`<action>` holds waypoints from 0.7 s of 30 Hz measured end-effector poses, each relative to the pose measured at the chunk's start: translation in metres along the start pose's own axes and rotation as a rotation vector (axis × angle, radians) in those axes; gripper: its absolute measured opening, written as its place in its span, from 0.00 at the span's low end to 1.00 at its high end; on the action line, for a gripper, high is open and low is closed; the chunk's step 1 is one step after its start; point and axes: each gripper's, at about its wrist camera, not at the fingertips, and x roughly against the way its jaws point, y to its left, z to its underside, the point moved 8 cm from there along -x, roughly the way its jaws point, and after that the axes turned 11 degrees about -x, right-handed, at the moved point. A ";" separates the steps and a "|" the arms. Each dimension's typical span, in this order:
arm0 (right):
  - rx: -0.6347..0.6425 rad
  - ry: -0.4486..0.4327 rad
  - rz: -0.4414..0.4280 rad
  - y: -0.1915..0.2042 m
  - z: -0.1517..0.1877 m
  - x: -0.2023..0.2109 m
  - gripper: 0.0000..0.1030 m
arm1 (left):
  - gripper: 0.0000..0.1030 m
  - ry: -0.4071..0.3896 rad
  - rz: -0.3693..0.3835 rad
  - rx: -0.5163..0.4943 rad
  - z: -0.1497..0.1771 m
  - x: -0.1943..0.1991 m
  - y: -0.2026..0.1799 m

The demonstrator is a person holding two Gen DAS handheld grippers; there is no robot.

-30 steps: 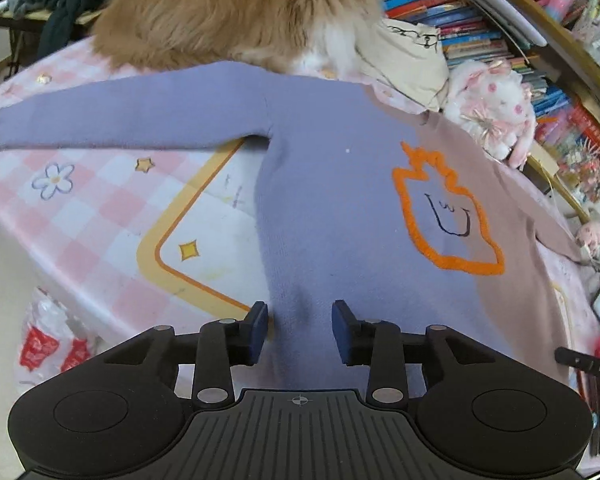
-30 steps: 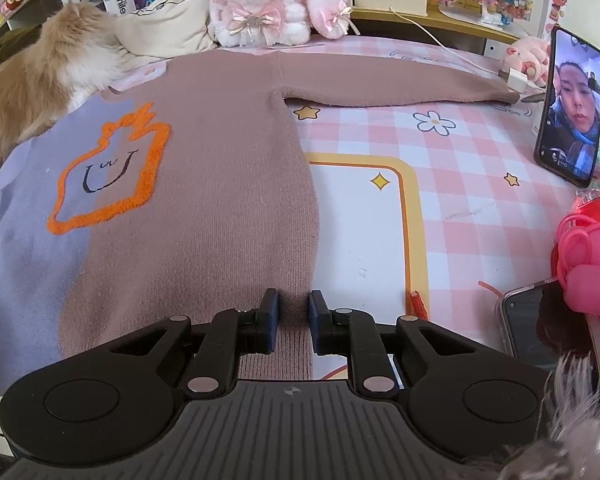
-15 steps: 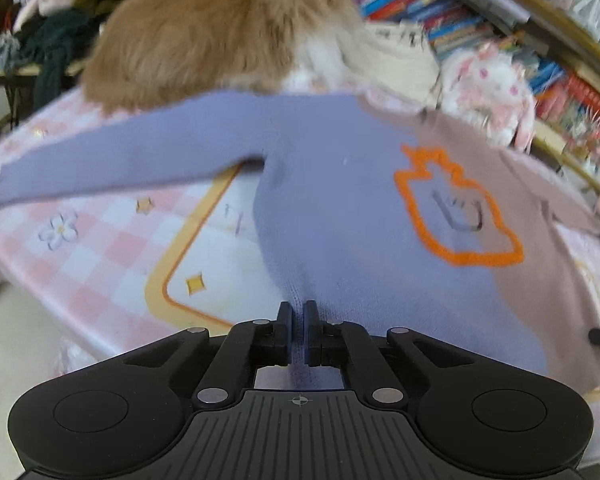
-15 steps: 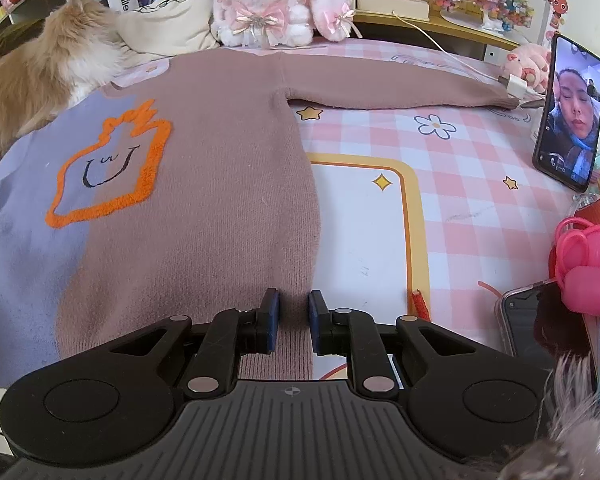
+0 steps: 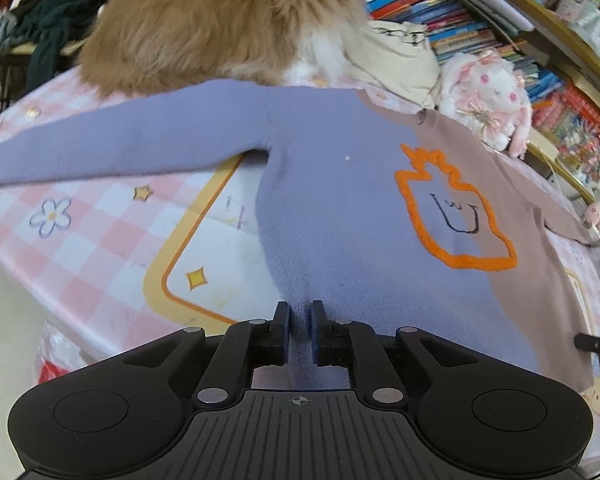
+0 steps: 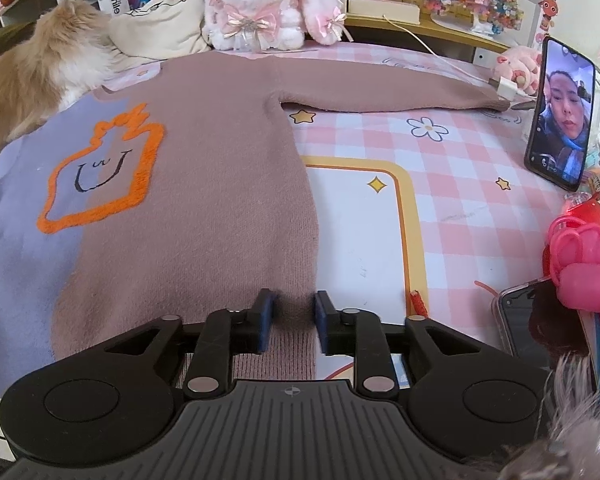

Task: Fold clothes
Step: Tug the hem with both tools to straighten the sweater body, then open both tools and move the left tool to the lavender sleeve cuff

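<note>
A sweater, half purple [image 5: 340, 208] and half brown [image 6: 220, 184], lies flat and spread on the pink checked table, with an orange outlined figure on its chest. Both sleeves stretch outward. My left gripper [image 5: 299, 322] is shut on the purple hem at the sweater's lower left corner, and the cloth bunches between its pads. My right gripper [image 6: 293, 316] stands part open astride the brown hem at the lower right corner, with the cloth between its fingers.
A fluffy tan cat [image 5: 204, 28] lies at the sweater's collar. A cream bag [image 6: 160, 28] and a plush rabbit [image 6: 256, 8] sit behind. A propped phone [image 6: 560, 116], a second phone [image 6: 528, 320] and pink hair ties [image 6: 584, 268] are at the right. The pink checked tablecloth [image 5: 80, 216] covers the table.
My left gripper closed on the purple hem and pulled it up slightly. My right gripper's fingers have spread wider apart over the brown hem.
</note>
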 end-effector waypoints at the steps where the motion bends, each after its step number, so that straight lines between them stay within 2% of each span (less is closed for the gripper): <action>1: 0.002 -0.002 0.007 0.001 0.001 0.000 0.33 | 0.16 -0.006 0.004 -0.011 -0.001 0.001 -0.001; 4: 0.014 -0.013 0.034 0.003 0.003 0.000 0.42 | 0.33 -0.023 0.015 -0.029 -0.002 0.003 -0.001; 6: 0.022 -0.021 0.054 0.005 0.003 0.001 0.48 | 0.55 -0.047 0.012 -0.036 -0.003 0.006 0.000; 8: 0.036 -0.024 0.074 0.008 0.003 0.001 0.63 | 0.71 -0.074 -0.005 -0.040 -0.006 0.009 0.003; 12: 0.068 -0.042 0.084 0.021 -0.001 0.005 0.66 | 0.77 -0.117 -0.034 -0.036 -0.009 0.015 0.012; 14: 0.080 -0.067 0.069 0.032 -0.005 0.009 0.71 | 0.78 -0.120 -0.039 -0.021 -0.009 0.015 0.018; 21: 0.149 -0.093 0.018 0.075 -0.004 0.016 0.73 | 0.80 -0.114 -0.085 0.046 0.000 0.015 0.049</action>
